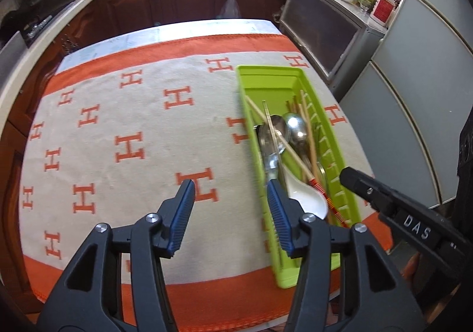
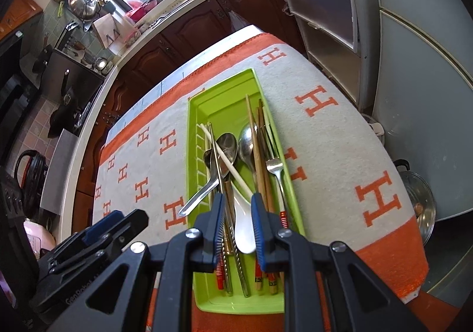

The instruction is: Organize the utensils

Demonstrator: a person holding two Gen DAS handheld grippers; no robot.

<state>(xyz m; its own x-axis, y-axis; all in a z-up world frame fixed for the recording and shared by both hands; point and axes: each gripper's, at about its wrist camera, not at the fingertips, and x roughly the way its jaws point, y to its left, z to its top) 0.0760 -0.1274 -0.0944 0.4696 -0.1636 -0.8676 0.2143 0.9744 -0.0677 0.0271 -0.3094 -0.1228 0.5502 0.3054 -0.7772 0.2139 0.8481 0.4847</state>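
**A:** What's each claw doing, and where are the utensils?

**B:** My left gripper stands open with nothing between the jaws; its right pad hangs over the near left wall of the green tray, the other over the blanket. My right gripper is partly open above the tray's near end. The white ceramic spoon lies under the gap, but the pads don't press on it, so I call it empty. Everything I can see is already in the tray, which sits at about two o'clock in the left view: metal spoons, a fork, wooden chopsticks and a pale chopstick lying crosswise.

**A:** So what's the step?

**B:** Tidying, I judge. One metal spoon's handle pokes out over the left wall at about nine o'clock from my right claw, and the pale chopstick crosses the pile.

**A:** How would you do it well?

**B:** I'd take the stray handle near its end, lift slightly, swing it parallel to the tray's long side and let go low. I'd keep the other claw clear, since the two grippers are close together here and the heap could shift if nudged.
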